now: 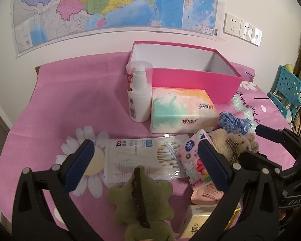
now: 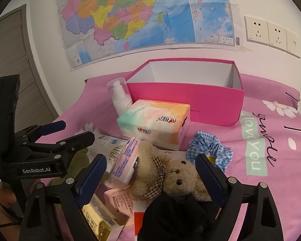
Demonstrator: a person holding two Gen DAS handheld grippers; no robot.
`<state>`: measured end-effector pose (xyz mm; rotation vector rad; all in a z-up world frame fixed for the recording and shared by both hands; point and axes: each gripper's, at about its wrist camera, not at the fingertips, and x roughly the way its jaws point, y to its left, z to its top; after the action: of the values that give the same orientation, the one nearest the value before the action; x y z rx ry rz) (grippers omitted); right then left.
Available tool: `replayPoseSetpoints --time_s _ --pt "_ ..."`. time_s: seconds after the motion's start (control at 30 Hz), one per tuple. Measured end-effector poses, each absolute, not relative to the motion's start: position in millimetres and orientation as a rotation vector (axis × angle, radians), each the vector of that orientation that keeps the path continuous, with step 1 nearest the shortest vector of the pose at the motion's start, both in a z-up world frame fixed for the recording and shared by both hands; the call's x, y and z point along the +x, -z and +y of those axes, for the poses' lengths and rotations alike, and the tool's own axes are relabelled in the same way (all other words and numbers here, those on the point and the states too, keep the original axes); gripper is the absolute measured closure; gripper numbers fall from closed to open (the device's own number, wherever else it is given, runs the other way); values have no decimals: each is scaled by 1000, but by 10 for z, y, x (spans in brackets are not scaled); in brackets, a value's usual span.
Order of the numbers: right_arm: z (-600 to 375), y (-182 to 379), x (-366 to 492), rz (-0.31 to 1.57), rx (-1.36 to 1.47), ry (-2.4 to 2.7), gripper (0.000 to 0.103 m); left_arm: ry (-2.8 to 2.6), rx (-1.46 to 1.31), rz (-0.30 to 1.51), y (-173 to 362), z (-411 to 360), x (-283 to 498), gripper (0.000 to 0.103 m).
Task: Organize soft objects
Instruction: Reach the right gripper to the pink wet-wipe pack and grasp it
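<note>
An open pink box (image 1: 194,80) (image 2: 186,102) stands at the back of the pink cloth. My left gripper (image 1: 146,154) is open above a green plush dinosaur (image 1: 142,198). My right gripper (image 2: 150,166) is open around a beige teddy bear (image 2: 170,176), which also shows in the left wrist view (image 1: 230,142). A blue checked scrunchie (image 2: 210,150) (image 1: 234,122) lies right of the bear. A black soft item (image 2: 176,217) lies in front of the bear.
A pastel tissue box (image 1: 180,108) (image 2: 156,120) and a white pump bottle (image 1: 139,92) (image 2: 120,96) stand before the pink box. A cotton swab pack (image 1: 142,156), a pink tissue packet (image 1: 198,166) (image 2: 126,160) and a gold packet (image 2: 98,217) lie nearby.
</note>
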<state>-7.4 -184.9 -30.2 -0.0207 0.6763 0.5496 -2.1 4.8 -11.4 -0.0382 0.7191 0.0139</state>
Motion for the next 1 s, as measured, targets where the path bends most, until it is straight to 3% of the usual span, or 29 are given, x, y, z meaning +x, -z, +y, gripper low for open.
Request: replayPoseSetpoints --time_s 0.33,0.6,1.0 --pt "-1805 365 -93 681 -18 -616 23 -15 -33 731 160 142 -20 0" --pt "-1616 408 -146 729 13 -737 50 10 -66 759 235 277 -32 0" --pt "-1525 611 -15 846 18 -740 74 87 -72 775 267 283 12 3"
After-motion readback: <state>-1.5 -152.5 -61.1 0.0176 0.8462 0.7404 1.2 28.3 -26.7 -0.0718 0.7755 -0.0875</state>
